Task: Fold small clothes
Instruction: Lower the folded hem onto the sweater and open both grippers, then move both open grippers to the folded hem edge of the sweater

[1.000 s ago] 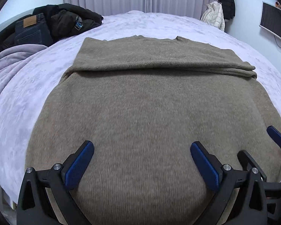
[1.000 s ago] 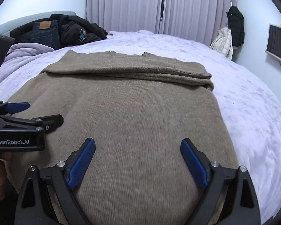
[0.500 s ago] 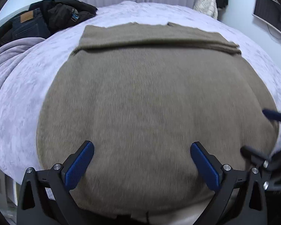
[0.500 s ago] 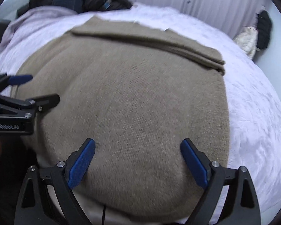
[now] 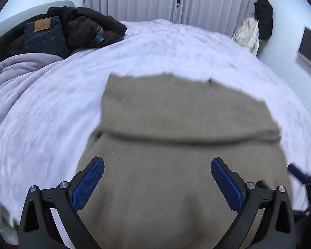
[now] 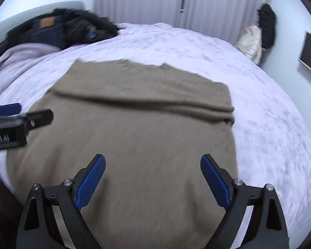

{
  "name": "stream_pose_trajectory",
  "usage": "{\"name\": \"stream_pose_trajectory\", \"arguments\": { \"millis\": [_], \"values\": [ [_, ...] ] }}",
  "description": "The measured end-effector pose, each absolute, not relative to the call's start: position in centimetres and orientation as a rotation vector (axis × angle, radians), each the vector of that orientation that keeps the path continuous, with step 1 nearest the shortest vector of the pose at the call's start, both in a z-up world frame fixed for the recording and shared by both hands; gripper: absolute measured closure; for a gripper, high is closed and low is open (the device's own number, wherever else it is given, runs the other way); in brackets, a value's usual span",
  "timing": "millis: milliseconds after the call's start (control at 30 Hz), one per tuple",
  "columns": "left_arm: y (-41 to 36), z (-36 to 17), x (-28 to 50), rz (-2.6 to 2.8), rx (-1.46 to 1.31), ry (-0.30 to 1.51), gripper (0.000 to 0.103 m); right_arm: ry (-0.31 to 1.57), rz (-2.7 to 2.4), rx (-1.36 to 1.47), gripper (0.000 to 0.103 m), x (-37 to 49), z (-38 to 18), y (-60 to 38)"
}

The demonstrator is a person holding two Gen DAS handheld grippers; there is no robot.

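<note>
Sweater [image 5: 182,166] first: a taupe knit, lying flat on the lavender bedspread [image 5: 51,114] towards the near edge of the bed, with its far part already doubled into a band whose fold line runs across the width.

Going left to right, the far left corner of the bed carries a heap of dark jackets [image 5: 87,27] and a pair of jeans [image 5: 43,35], with a bunched lilac blanket [image 5: 14,72] just this side of them along the left edge. Next comes our left gripper [image 5: 157,178], its blue pads spread wide over the near half of the knit and gripping nothing. To its right our right gripper [image 6: 153,176] hangs over the same cloth, equally wide and empty. Past the right edge of the bed, a pale coat and a black one [image 6: 267,27] hang by the curtain.

We judge the fold to be partly done: the sleeves seem tucked under that far band, though motion blur leaves us unsure how many layers it holds. Left to do is the large near panel, which still lies single and open; we would take its near hem at both corners, carry it over to the band, then smooth the packet.
</note>
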State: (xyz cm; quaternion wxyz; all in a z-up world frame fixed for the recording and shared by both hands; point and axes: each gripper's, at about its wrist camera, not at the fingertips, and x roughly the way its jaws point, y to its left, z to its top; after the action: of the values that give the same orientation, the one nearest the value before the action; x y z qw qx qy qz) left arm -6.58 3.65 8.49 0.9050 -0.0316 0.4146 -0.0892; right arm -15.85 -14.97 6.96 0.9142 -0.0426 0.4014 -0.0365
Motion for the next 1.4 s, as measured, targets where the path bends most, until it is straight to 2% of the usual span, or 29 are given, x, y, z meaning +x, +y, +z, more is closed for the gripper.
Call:
{"name": "stream_pose_trajectory", "arguments": {
  "millis": [133, 267, 400, 467, 533, 633, 700, 867, 933, 1067, 1167, 1300, 1333, 1400],
  "values": [
    [2.0, 8.3, 0.0, -0.171, -0.164, 0.944, 0.000, 0.817, -0.215, 0.099, 0.009, -10.9, 8.0, -18.4],
    [0.4, 6.0, 2.7, -0.159, -0.125, 1.004, 0.000, 0.860, -0.151, 0.304, 0.009, -7.3, 8.3, -20.7],
    [-0.1, 1.6, 3.4, -0.139, -0.019, 1.084, 0.000, 0.922, -0.086, 0.197, 0.009, -4.5, 7.0, -19.9],
    [0.9, 0.9, 2.9, -0.198, -0.031, 1.041, 0.000, 1.008, -0.059, 0.108, 0.009, -3.6, 5.2, -19.9],
    [1.6, 1.3, 2.5, -0.239, -0.032, 1.037, 0.000, 0.996, -0.097, 0.044, 0.009, -3.9, 3.9, -21.7],
    [1.6, 1.7, 1.9, -0.230, 0.067, 1.025, 0.000, 0.965, -0.082, 0.163, 0.009, -5.2, 3.5, -26.2],
    [1.5, 2.6, 1.6, -0.202, 0.100, 1.012, 0.000, 0.980, -0.201, 0.145, 0.008, -5.4, 4.1, -27.6],
    [-0.4, 6.0, 2.3, -0.281, 0.029, 0.921, 0.000, 0.817, -0.175, 0.155, 0.008, -6.3, 8.4, -26.7],
    [-1.6, 6.0, 2.9, -0.295, 0.049, 0.913, 0.000, 0.808, -0.101, 0.131, 0.008, -5.2, 8.9, -24.3],
    [-2.3, 3.2, 4.9, -0.215, 0.109, 0.984, 0.001, 0.946, 0.006, 0.042, 0.008, -1.1, 6.5, -19.6],
    [-0.6, 1.5, 6.1, -0.220, 0.037, 1.010, 0.000, 1.058, -0.087, 0.029, 0.009, 2.0, 3.1, -19.6],
    [-0.1, 0.9, 5.7, -0.200, 0.012, 0.936, 0.000, 1.043, -0.137, 0.056, 0.006, 4.1, 2.6, -21.0],
    [-0.5, 0.7, 5.5, -0.190, 0.034, 0.922, 0.000, 1.041, -0.151, 0.058, 0.002, 4.7, 2.5, -21.3],
    [-0.8, 0.7, 5.4, -0.181, 0.053, 0.915, 0.000, 1.044, -0.184, 0.028, 0.001, 5.9, 2.0, -21.8]
  ]
}}
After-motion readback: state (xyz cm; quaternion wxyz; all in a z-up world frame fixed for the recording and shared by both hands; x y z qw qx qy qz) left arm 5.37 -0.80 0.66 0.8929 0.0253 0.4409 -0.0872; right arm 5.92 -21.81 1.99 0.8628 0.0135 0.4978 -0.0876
